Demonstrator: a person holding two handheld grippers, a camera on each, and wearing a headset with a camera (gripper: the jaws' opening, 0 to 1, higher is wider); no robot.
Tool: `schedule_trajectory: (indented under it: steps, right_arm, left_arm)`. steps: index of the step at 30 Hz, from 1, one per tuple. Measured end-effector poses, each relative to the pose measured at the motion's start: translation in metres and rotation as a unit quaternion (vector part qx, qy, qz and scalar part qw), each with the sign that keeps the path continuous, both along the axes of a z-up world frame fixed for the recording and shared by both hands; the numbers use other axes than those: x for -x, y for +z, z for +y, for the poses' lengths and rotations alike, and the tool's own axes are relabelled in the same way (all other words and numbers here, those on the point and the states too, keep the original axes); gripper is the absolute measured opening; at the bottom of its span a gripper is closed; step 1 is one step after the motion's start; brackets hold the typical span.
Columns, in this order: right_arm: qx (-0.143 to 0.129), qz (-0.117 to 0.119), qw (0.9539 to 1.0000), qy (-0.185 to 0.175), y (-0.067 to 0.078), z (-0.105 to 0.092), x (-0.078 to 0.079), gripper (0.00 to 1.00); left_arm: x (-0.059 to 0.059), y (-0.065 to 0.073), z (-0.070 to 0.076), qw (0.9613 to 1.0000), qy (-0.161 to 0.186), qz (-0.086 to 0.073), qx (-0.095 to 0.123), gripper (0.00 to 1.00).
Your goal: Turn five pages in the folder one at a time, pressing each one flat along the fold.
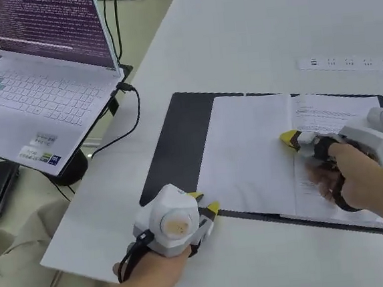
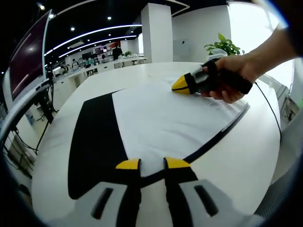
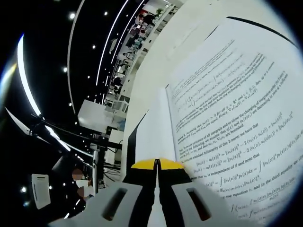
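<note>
Head view: the folder (image 1: pixel 178 144) is laid open on the table (image 1: pixel 249 38); the right gripper (image 1: pixel 289 139), jaws closed and empty, is set on its fold (image 1: pixel 289 111), the left gripper (image 1: pixel 207 204), slightly parted and empty, at its near edge. Pressure should be drawn evenly along the fold.

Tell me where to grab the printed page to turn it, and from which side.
Pinch the printed page at its free outer edge, coming from the right, away from the fold. It lies flat and is bound at the fold, where the shut right gripper sits.
</note>
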State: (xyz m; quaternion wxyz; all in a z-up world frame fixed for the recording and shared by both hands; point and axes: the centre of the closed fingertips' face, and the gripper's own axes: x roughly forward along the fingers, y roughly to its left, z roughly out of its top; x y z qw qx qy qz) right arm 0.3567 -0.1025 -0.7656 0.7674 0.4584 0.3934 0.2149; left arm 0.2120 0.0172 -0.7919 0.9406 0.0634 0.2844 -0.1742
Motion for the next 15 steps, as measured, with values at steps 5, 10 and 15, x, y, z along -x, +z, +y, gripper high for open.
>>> schedule_trajectory:
  steps: [5, 10, 15]
  right_arm:
    - [-0.003, 0.005, 0.9998, -0.019, 0.0, -0.003, -0.019, 0.0]
    - [-0.005, 0.011, 0.9998, -0.017, 0.0, -0.004, -0.033, 0.0]
    - [0.001, 0.008, 0.9997, -0.022, 0.001, -0.007, -0.054, 0.0]
  left_arm:
    - [0.0, -0.001, 0.0, 1.0, 0.002, -0.001, 0.002, 0.17]
    - [0.0, -0.001, 0.0, 1.0, 0.004, -0.001, 0.003, 0.17]
    - [0.0, -0.001, 0.0, 1.0, 0.004, -0.003, 0.004, 0.17]
